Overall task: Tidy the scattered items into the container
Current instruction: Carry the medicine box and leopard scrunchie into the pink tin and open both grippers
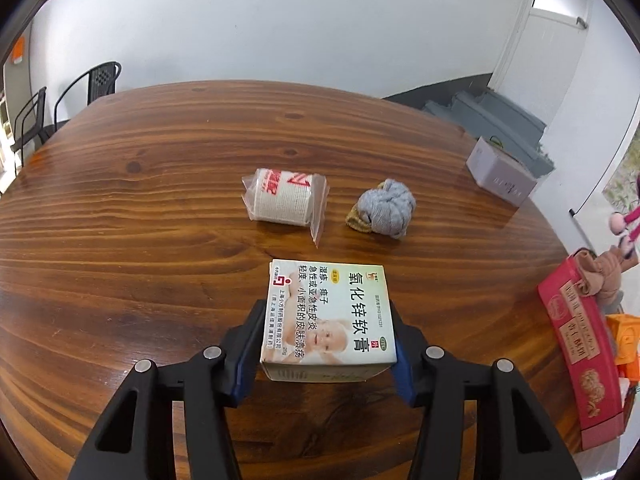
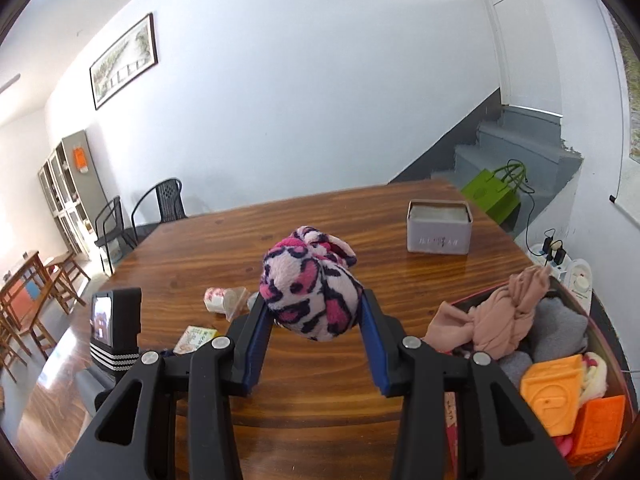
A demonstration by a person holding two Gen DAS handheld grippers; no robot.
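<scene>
the left hand-held gripper [image 1: 326, 332] clasps the ointment box [image 1: 328, 316] on the surface [image 1: 120, 272], the right hand-held gripper [image 2: 314, 320] grips a pink sock ball [image 2: 310, 280].

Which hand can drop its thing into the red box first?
Probably the right. The right gripper holds the pink spotted sock ball up right beside the red box. The left gripper is only just gripping the ointment box on the table.

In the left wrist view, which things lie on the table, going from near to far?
White ointment box with printed label between the left gripper pads → clear-bagged white bandage roll → grey tin box at the far right edge.
</scene>
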